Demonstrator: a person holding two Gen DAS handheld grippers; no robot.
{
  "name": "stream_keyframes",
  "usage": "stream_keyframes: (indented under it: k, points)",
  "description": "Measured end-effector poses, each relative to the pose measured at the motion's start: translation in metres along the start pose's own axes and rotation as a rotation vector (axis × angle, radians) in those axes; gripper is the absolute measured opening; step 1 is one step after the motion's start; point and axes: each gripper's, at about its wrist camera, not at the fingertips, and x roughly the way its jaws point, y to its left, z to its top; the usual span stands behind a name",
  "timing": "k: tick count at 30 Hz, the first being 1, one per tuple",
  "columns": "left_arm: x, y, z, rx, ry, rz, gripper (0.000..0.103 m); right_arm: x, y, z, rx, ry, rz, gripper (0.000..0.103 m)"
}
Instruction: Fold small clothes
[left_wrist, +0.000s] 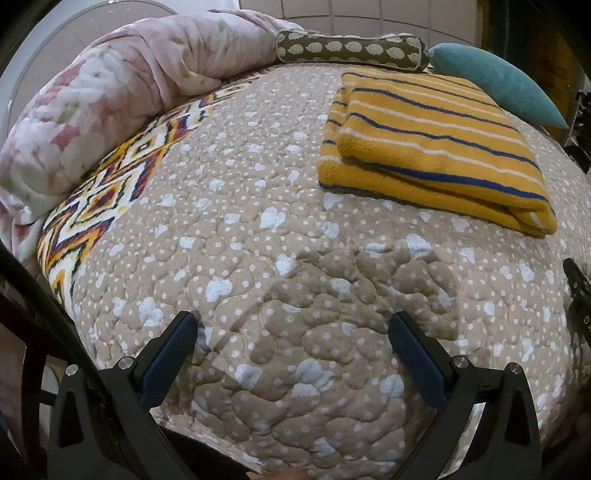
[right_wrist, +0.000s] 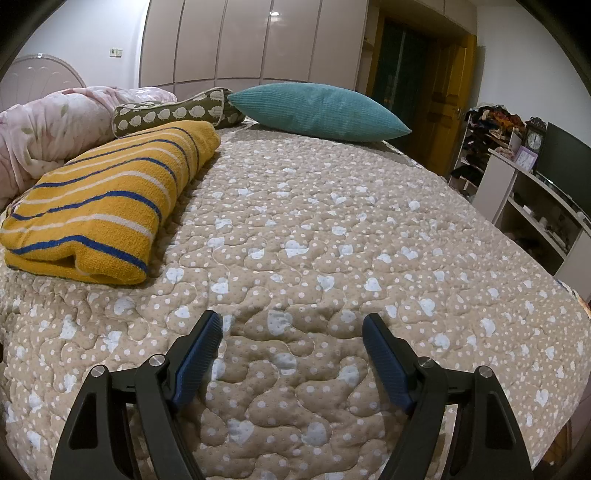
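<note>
The left claw (left_wrist: 293, 334) is open and holds nothing; it hovers over the bare quilt (left_wrist: 258, 229) of the bed. The right claw (right_wrist: 291, 334) is also open and empty, above the same quilt. The task's thing seems to be the yellow cloth (left_wrist: 436, 147) with blue and white stripes, which lies already folded in several layers on the quilt, well apart from both claws, to the right in the left view and to the left in the right view. Behind it lie a patterned bolster (left_wrist: 351, 50), a teal pillow (right_wrist: 317, 107) and a pink blanket (left_wrist: 110, 99). I judge that the cloth is thick, soft and light, like terry: it will bend and sag when lifted, and the layers can slide apart. It is not fragile and not slippery. A good place to take hold is the rounded folded edge nearest the claws, pinching all layers together, one claw at each corner. If only the top layer is taken, the fold may open.
</note>
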Motion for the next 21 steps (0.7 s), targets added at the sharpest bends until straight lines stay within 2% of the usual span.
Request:
stream_keyframes:
  k: [12, 21]
  points:
    - [-0.0006, 0.0034, -0.0028, -0.011, -0.028, -0.022, 0.103, 0.0015, -0.0044, -0.0003, 0.016, 0.008, 0.022, 0.083]
    - [-0.0026, 0.0005, -0.0051, 0.001, -0.045, -0.006, 0.103, 0.0001, -0.0004, 0.0002, 0.004, 0.012, -0.015, 0.086]
